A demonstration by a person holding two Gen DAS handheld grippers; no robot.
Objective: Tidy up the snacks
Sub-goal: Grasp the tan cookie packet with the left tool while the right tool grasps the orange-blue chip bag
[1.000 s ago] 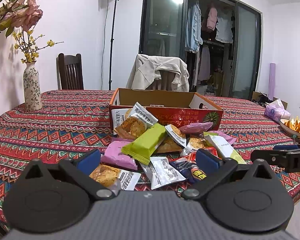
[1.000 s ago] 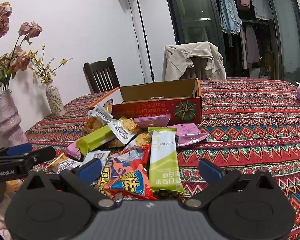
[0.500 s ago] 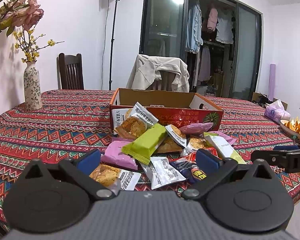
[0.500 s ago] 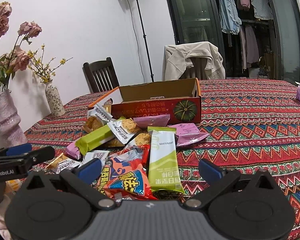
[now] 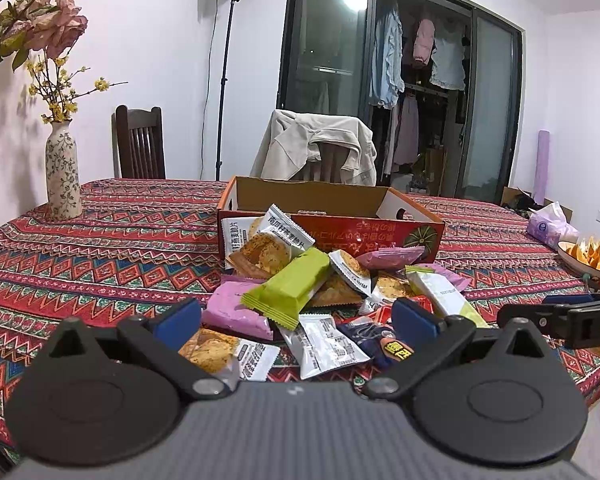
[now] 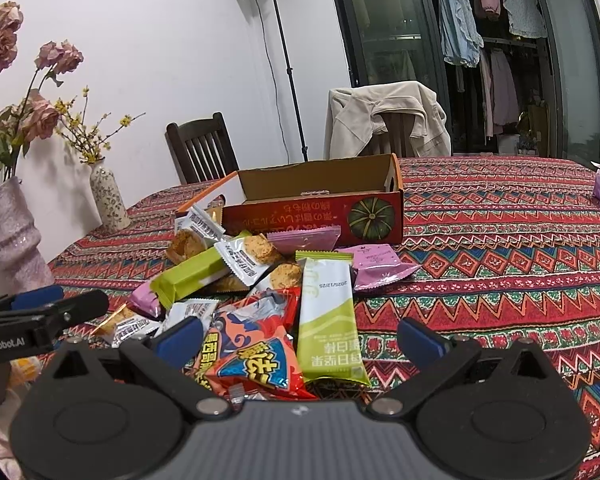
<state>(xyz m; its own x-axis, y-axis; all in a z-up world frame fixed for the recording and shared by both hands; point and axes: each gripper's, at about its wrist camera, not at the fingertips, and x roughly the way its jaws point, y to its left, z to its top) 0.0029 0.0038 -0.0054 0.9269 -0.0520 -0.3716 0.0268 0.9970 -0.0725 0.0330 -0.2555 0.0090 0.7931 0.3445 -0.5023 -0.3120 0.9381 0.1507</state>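
Both tongs, left tongs point(image 5: 296, 316) and right tongs point(image 6: 300, 334), gape wide and hold nothing; pick one top packet from the snack pile point(image 5: 316, 292) heaped against the cardboard box point(image 5: 328, 216), then lift clear.

No visible change since earlier.
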